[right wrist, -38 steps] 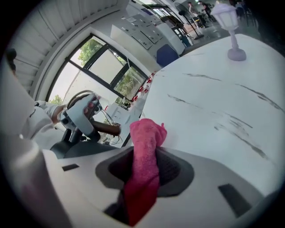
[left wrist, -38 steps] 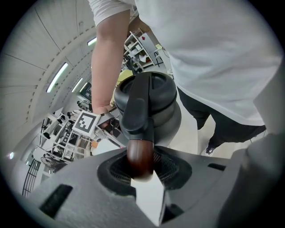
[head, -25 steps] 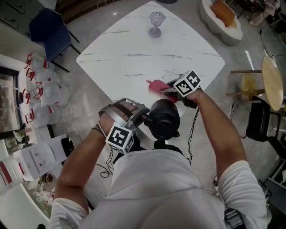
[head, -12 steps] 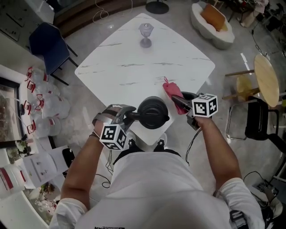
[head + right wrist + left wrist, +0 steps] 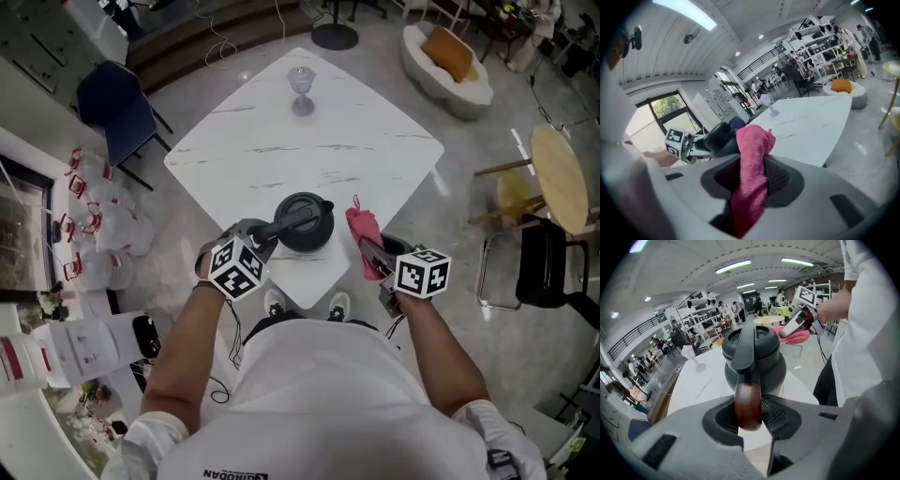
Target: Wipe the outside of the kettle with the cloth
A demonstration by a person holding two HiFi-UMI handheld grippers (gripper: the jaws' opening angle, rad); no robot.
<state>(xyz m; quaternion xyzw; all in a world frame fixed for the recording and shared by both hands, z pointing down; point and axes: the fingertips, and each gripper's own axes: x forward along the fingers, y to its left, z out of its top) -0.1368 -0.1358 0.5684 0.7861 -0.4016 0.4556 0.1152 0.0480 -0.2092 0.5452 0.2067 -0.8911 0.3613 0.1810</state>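
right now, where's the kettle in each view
Head view: kettle centre, over the table's near corner.
Left gripper view: kettle dead centre, handle between the jaws.
Right gripper view: kettle left of centre, behind the pink cloth.
Shared landmark: the glass goblet on the table's far side.

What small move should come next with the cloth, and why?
Probably bring the right gripper sideways toward the kettle until the cloth meets its side. The cloth is pinched in the jaws but hangs apart from the kettle, and the left gripper grips the handle, so the kettle looks steadied.
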